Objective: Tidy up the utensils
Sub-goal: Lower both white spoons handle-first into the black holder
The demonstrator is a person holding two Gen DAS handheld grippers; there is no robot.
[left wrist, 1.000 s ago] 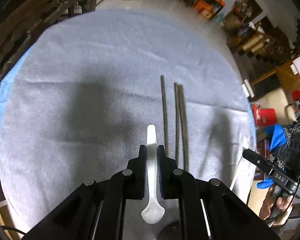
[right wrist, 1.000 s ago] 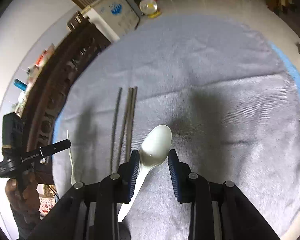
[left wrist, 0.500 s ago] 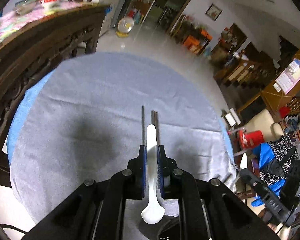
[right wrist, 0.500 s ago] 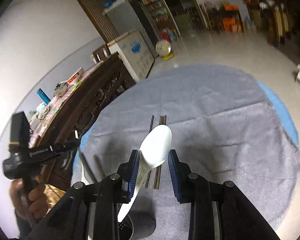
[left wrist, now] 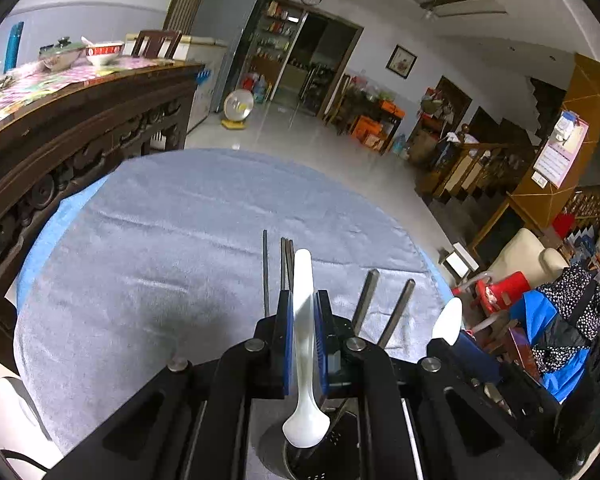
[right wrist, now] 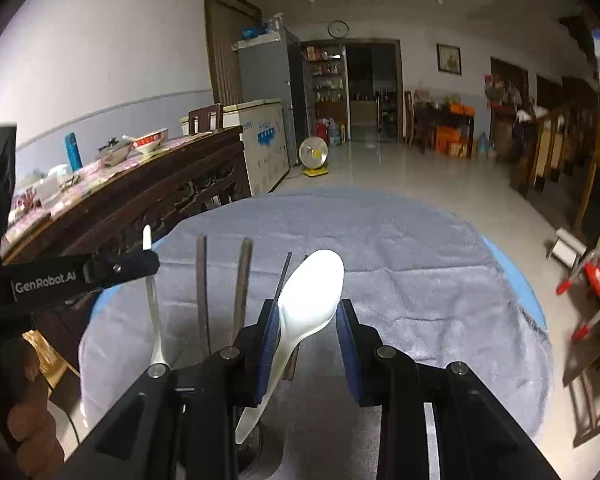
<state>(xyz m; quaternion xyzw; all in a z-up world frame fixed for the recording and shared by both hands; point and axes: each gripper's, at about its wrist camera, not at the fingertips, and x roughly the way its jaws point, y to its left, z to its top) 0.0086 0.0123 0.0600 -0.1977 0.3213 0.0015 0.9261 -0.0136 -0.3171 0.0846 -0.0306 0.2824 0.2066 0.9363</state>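
- Landmark first: the dark holder cup [left wrist: 320, 452] sits at the near edge of the grey cloth [left wrist: 160, 260], right under both tools, and everything here turns on it.
- Left of the cup, the left gripper [left wrist: 303, 332] is pinching a white spoon [left wrist: 302, 320] by its handle, blue pads tight on both sides. The spoon's long axis runs along the fingers, handle tip pointing away over the cloth, bowl hanging back and down just over the cup's mouth.
- In the right wrist view that same spoon [right wrist: 153, 304] stands nearly upright beside two dark sticks [right wrist: 202, 292] that already rise out of the cup.
- On the cloth beyond the cup lie three loose chopsticks [left wrist: 265, 272], lengthwise away from the camera, one a little apart on the left and two pressed together.
- Right of the cup, the right gripper [right wrist: 306, 344] holds a second white spoon [right wrist: 308, 300]. Its jaws stand partly spread with the spoon slanting across the gap: bowl up front and high, handle trailing down and back towards the cup. It presses the left pad; whether the right pad touches I cannot tell.
- My read: both spoons are poised above the cup, and the left one looks nearer its mouth, bowl-end first. The drop would need each spoon's long axis tipped closer to vertical over the opening.
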